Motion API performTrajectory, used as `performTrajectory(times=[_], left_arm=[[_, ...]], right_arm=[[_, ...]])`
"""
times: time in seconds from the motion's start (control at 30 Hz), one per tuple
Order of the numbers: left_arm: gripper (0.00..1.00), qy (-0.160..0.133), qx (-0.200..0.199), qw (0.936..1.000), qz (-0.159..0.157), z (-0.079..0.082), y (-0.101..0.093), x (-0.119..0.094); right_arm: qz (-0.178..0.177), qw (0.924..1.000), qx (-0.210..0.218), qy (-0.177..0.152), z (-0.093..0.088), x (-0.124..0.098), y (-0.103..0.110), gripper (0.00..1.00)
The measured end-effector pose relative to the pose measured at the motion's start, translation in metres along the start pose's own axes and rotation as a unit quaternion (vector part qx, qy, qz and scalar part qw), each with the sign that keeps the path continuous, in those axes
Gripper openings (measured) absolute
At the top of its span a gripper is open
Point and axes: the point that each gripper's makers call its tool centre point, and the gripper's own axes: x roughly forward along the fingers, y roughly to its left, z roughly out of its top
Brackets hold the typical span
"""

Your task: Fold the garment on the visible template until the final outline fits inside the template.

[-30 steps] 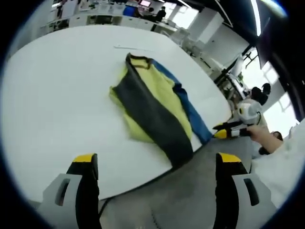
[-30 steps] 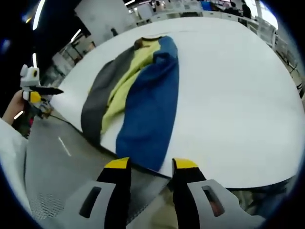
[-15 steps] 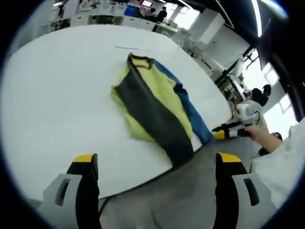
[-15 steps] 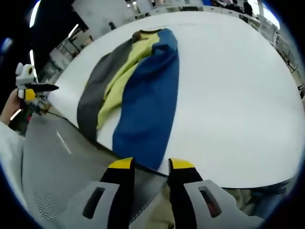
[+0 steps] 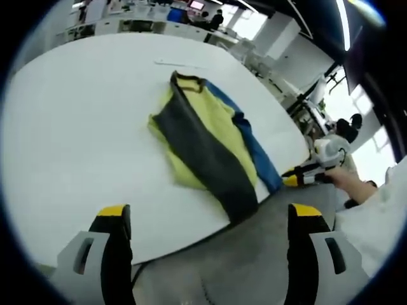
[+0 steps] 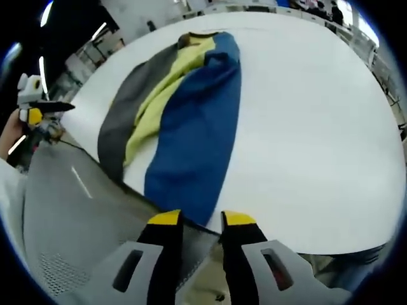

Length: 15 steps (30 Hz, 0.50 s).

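The garment point(image 5: 206, 149) is laid on the white table point(image 5: 76, 127), near the edge closest to the person. Three colours are seen on it: grey, yellow and blue. It is folded lengthwise into a long narrow strip, so some folding seems to be done. The strip is long, and its low end reaches the table edge, where a grey mat point(image 6: 70, 222) begins. More folding is likely needed to make it shorter. No template outline can be made out on the table, so it cannot be told if the shape fits yet.

In the left gripper view, the left gripper point(image 5: 206, 251) is held above the table edge and the mat. Its jaws are spread wide and nothing is held between them. It is well apart from the garment.

In the right gripper view, the right gripper point(image 6: 202, 225) is held just beside the blue end of the garment point(image 6: 191, 133). Its jaws are close together with a small gap between them. It cannot be told if cloth is pinched there; nothing is seen between the tips.

The right gripper point(image 5: 311, 171) is also seen in the left gripper view, at the right, held by a hand point(image 5: 350, 181). Desks point(image 5: 133, 19) and people are seen far behind the table. Nothing is seen lying on the garment or in the way of it.
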Motion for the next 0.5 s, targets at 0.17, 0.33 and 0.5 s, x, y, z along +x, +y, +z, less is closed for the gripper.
performTrajectory(times=[0.17,0.33,0.5], left_arm=[[0.99,0.000,-0.001,1.0000,-0.001,0.0001,-0.0003,0.0010],[0.99,0.002,-0.002,1.0000,-0.001,-0.0007,-0.0003,0.0023],[0.99,0.003,-0.004,1.0000,0.000,-0.0012,0.0010,0.0032]], right_arm=[[-0.005,1.0000,-0.008,0.003,-0.0007,-0.0001,-0.0020,0.21],[-0.006,0.9998,-0.014,0.009,-0.0027,0.0003,-0.0021,0.17],[-0.010,0.9997,-0.018,0.011,-0.0030,0.0008,-0.0031,0.15]])
